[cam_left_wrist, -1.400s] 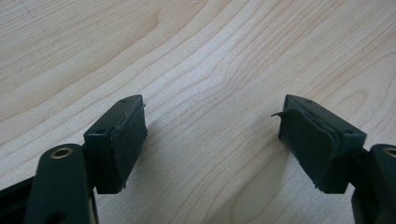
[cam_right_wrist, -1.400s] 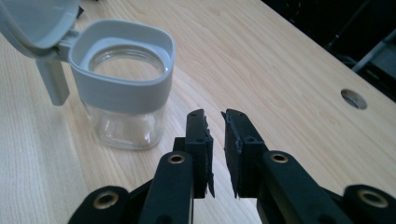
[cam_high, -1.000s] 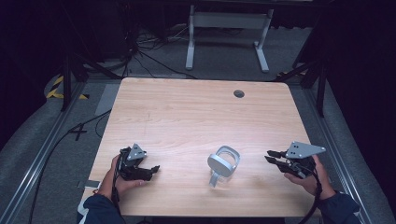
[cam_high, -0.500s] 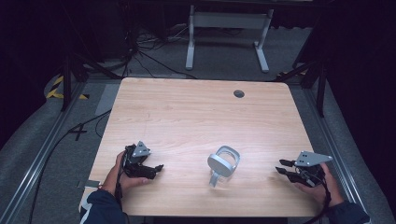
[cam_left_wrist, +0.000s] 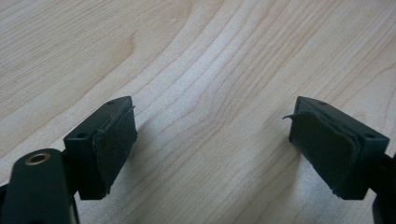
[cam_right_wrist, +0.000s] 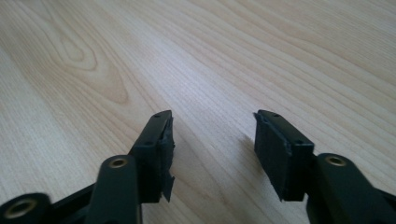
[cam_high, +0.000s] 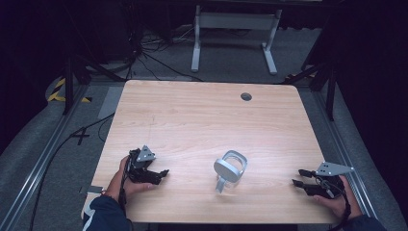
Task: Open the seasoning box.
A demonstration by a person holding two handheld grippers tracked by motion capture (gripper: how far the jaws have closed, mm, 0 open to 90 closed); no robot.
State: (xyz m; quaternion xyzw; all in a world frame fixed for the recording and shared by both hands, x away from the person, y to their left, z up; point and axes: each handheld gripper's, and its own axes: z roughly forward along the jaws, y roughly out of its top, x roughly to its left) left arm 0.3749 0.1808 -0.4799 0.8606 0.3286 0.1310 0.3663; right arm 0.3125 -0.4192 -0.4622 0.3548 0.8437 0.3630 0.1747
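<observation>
1. Dark room all around, with a grey floor, black cables [cam_high: 159,57] on it, and a white metal stand [cam_high: 234,36] at the far side.
2. I see a light wooden table [cam_high: 202,120] in the middle, with a small round hole [cam_high: 246,96] near its far edge.
3. I see a silver and clear thing that looks like a glass mug with a shiny lid [cam_high: 229,169]. It lies tipped on the table near the near edge, a bit right of the middle. I cannot tell just what it is.
4. I see the left gripper [cam_high: 161,174] at the near left of the table, held in the left hand [cam_high: 126,178]. It points right, toward the mug.
5. In the left gripper view, its jaws are spread wide, with bare wood between them and nothing held. The soft pads [cam_left_wrist: 116,140] look worn and frayed at the edges.
6. I see the right gripper [cam_high: 298,177] at the near right corner, held in the right hand [cam_high: 337,202]. It points left, toward the mug, and is well apart from it.
7. In the right gripper view, its jaws are spread too, less wide than the left ones. Bare wood lies between them.
8. I see the mug between the two grippers, touching neither one.
</observation>
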